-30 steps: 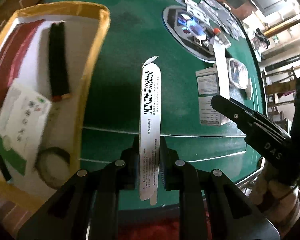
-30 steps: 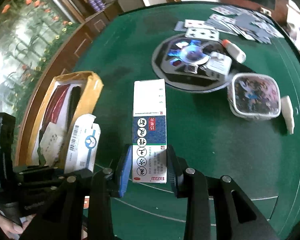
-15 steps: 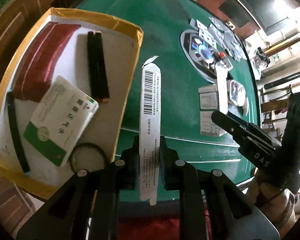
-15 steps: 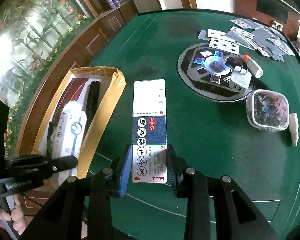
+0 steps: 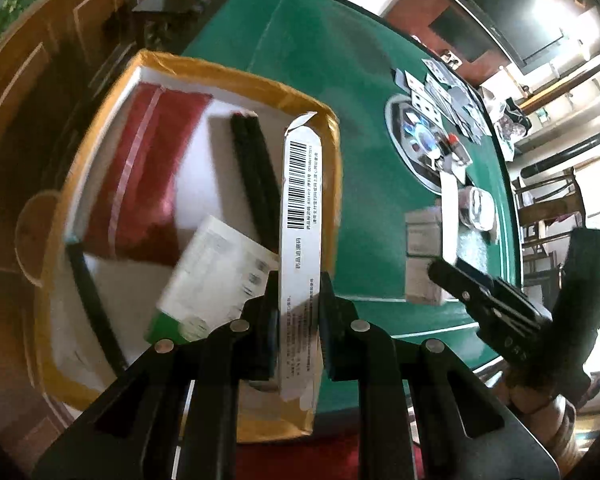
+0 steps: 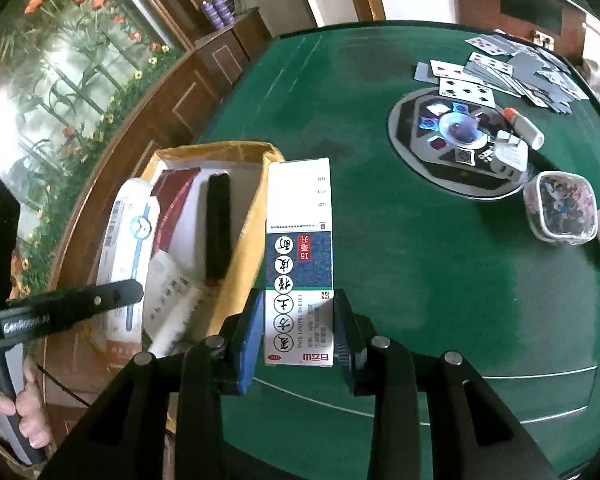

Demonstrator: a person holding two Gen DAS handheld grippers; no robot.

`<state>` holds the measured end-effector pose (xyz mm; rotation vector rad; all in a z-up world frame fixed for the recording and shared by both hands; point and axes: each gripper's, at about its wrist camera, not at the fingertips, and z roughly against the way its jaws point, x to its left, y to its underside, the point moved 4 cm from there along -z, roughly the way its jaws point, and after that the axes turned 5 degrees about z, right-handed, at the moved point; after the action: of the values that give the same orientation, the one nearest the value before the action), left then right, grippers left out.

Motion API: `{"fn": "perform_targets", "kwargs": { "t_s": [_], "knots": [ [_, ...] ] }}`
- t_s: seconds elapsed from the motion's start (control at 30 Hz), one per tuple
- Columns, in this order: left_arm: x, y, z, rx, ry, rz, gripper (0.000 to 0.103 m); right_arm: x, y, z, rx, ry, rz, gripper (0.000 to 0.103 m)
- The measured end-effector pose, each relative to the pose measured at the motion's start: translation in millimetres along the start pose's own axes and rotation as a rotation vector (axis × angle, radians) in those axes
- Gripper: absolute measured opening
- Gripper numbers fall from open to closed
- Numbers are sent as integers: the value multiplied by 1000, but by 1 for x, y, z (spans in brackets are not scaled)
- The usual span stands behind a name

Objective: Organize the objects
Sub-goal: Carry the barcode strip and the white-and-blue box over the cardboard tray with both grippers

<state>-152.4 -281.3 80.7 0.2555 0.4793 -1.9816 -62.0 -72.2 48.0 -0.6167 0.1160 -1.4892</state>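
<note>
Two cartons are in hand, both thin printed cardboard. The left gripper [image 5: 299,320] is clamped nearly closed on the narrow edge of a white carton [image 5: 301,216] with a barcode; it hangs over the near right corner of the tray [image 5: 332,168]. The right gripper [image 6: 299,328] grips a blue carton [image 6: 299,256], white and navy with round characters, its jaws partly apart at the carton's width, above the green felt table [image 6: 420,280] just beside the tray's right wall.

The tray is a shallow rectangular cardboard box, yellow-taped on the rim and white inside. In it lie one glossy red packet [image 5: 140,176], one long black bar [image 5: 256,176], one white-and-green box [image 5: 212,280], blurred, and a black cord [image 5: 96,308] along the left side.

On the felt farther off sit one round disc [image 6: 456,148] with coloured inlays, a spread of playing cards [image 6: 512,72], and one clear plastic tub [image 6: 562,208] with rounded corners.
</note>
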Motion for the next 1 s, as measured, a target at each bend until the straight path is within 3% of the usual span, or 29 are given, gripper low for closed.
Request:
{"fn": "perform_targets", "kwargs": {
  "t_s": [0.43, 0.63, 1.0],
  "knots": [
    [33, -59, -7, -52, -46, 45, 16, 28, -4, -14, -21, -23, 26, 33],
    [32, -76, -20, -44, -49, 63, 16, 39, -27, -24, -47, -85, 29, 33],
    [38, -95, -55, -1, -68, 91, 16, 57, -59, -58, -48, -91, 72, 33]
  ]
}}
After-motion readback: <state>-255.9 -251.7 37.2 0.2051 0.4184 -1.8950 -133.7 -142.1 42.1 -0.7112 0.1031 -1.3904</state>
